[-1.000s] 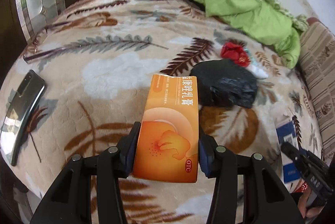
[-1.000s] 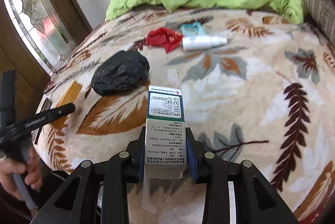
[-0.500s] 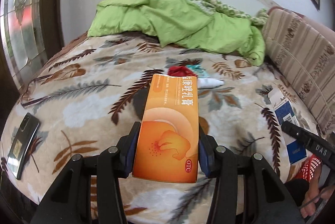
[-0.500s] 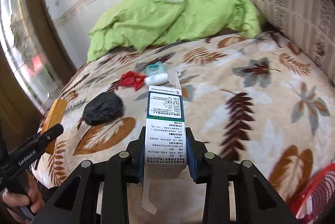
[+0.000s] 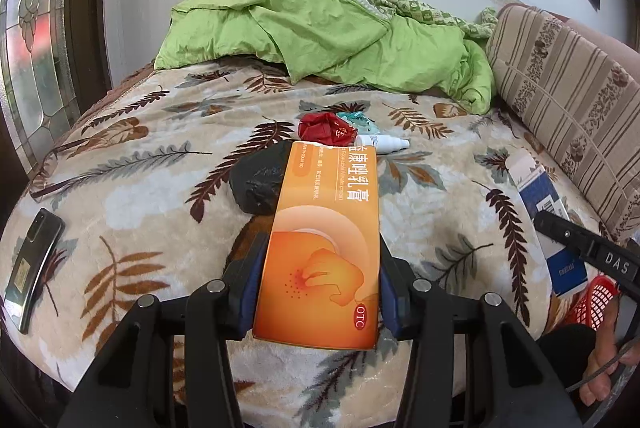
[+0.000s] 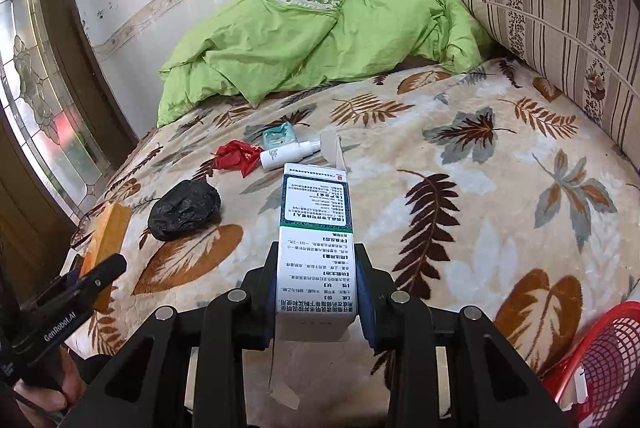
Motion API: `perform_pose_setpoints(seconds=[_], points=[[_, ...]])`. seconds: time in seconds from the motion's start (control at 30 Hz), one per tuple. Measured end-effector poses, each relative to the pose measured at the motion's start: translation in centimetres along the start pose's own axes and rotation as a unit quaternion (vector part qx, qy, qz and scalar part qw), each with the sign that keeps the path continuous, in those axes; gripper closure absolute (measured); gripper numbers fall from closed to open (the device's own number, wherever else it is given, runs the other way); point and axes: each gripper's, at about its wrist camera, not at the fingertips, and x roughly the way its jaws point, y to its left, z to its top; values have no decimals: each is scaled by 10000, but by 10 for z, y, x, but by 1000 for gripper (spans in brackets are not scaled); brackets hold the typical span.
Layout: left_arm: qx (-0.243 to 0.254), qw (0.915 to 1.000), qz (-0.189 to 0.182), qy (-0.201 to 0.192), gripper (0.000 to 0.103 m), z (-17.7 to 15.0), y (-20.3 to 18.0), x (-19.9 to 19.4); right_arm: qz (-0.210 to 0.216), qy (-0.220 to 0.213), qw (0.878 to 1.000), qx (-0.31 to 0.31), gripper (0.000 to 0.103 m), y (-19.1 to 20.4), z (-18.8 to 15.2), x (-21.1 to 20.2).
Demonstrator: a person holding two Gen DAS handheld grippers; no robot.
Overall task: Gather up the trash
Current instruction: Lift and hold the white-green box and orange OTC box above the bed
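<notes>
My left gripper (image 5: 318, 286) is shut on an orange medicine box (image 5: 324, 240), held above the bed's front edge. My right gripper (image 6: 316, 292) is shut on a white and green medicine box (image 6: 316, 248) with an open flap. On the leaf-patterned blanket (image 6: 460, 156) lie a crumpled black bag (image 6: 184, 210), a red wrapper (image 6: 236, 158), a white spray bottle (image 6: 286, 154) and a teal wrapper (image 6: 278, 136). A red mesh basket (image 6: 604, 360) stands at the lower right, beside the bed. The right gripper and its box also show in the left wrist view (image 5: 544, 224).
A black phone (image 5: 34, 268) lies at the bed's left edge. A green quilt (image 6: 312, 40) is heaped at the head of the bed. A striped cushion (image 6: 560, 8) lines the right side. A stained-glass door (image 6: 36, 124) is at the left.
Both grippers have risen and pulled back from the blanket with their boxes still held. The views now take in the wall and the whole bed, and the red basket has come into view.
</notes>
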Motion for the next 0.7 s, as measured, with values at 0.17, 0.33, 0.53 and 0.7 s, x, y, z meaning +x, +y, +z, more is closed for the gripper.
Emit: perform_pose_setpoints(seconds=[0.17, 0.33, 0.53, 0.7], points=[[-4, 10000, -18, 8, 56, -3, -2, -2, 19, -29, 10000, 37, 68, -1, 0, 0], [55, 10000, -28, 43, 56, -7, -4, -3, 97, -41, 9999, 45, 68, -1, 0, 0], [135, 9998, 9, 129, 56, -5, -10, 0, 205, -24, 9998, 19, 68, 3, 0, 2], [187, 9995, 99, 217, 56, -3, -16, 8, 236, -47, 9997, -76, 68, 7, -1, 2]])
